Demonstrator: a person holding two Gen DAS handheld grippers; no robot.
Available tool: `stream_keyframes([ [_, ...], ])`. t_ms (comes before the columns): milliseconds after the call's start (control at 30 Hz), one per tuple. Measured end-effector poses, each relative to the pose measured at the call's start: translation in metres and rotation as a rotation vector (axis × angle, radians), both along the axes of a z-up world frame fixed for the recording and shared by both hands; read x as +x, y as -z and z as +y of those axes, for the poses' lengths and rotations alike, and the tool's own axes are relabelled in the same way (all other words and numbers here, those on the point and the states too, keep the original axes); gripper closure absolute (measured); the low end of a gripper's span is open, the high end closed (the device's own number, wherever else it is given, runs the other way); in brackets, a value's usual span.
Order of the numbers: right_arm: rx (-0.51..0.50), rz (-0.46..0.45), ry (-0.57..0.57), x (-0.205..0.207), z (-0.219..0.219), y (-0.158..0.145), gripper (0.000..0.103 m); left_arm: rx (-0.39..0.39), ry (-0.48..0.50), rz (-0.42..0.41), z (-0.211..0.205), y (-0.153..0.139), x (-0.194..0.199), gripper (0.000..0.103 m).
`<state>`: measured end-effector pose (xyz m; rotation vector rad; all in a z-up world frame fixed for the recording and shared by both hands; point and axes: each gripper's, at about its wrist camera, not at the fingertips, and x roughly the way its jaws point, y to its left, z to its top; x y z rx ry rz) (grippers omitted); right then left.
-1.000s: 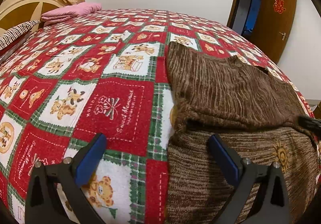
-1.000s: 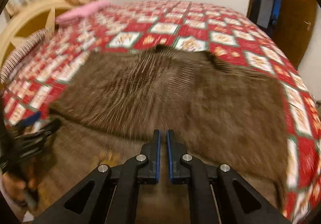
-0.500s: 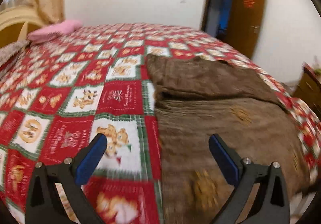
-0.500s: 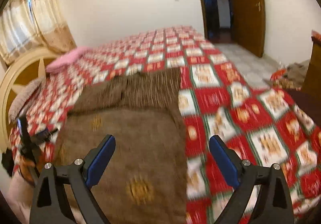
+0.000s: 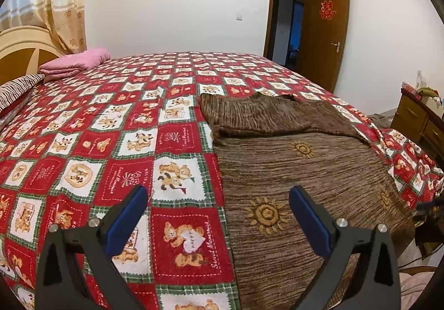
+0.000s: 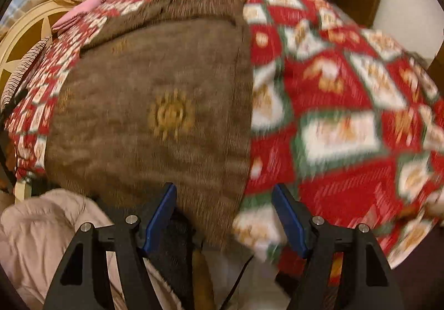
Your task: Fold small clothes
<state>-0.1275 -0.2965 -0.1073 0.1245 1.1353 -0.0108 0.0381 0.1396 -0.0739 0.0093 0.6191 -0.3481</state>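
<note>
Brown sweater lay flat on the bed, on the right half of the red teddy-bear quilt as the left wrist view had it, hem end at the near edge. Its far part was folded over onto the body, forming a darker ribbed band across the top. Sun motifs faced up.

Left claw was wide open, nothing between the pads, hovering above the sweater's left edge where it meets the quilt. Not touching cloth.

Right claw was closing, pads still apart. The sweater's near right corner hung over the bed edge and sat between the fingers in the right wrist view; pads didn't press on it as far as I could tell, view was motion-blurred.

Pink folded blanket sat by the headboard, well apart from the sweater. Pale padded cloth lay below the bed edge, near the right claw.
</note>
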Motion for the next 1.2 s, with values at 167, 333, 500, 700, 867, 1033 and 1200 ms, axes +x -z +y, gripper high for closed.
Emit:
stream_keyframes([
  [167,-0.024,0.025,-0.043,-0.007,0.012,0.016,0.033,-0.015,0.014,-0.021,-0.003,-0.004,-0.007,0.0],
  [333,0.037,0.097,-0.048,-0.005,0.012,0.027,0.057,0.018,0.02,-0.062,-0.006,-0.009,-0.013,0.0],
  [500,0.179,0.105,0.036,-0.002,-0.014,0.045,0.082,0.007,0.011,-0.037,-0.004,-0.003,-0.008,0.0],
  [700,0.34,0.11,-0.083,0.003,-0.01,0.032,0.098,0.001,-0.014,-0.029,0.002,-0.002,-0.004,0.0],
  [867,0.443,0.007,-0.18,0.044,0.002,-0.025,0.098,-0.023,-0.017,-0.015,0.012,-0.001,0.003,0.0],
  [1033,0.591,-0.17,-0.064,0.112,-0.028,-0.055,0.098,-0.014,-0.025,0.025,0.017,0.006,0.012,0.0],
  [1200,0.521,-0.214,0.158,0.176,-0.061,-0.027,0.098,-0.002,0.041,0.023,0.021,0.005,0.008,0.0],
])
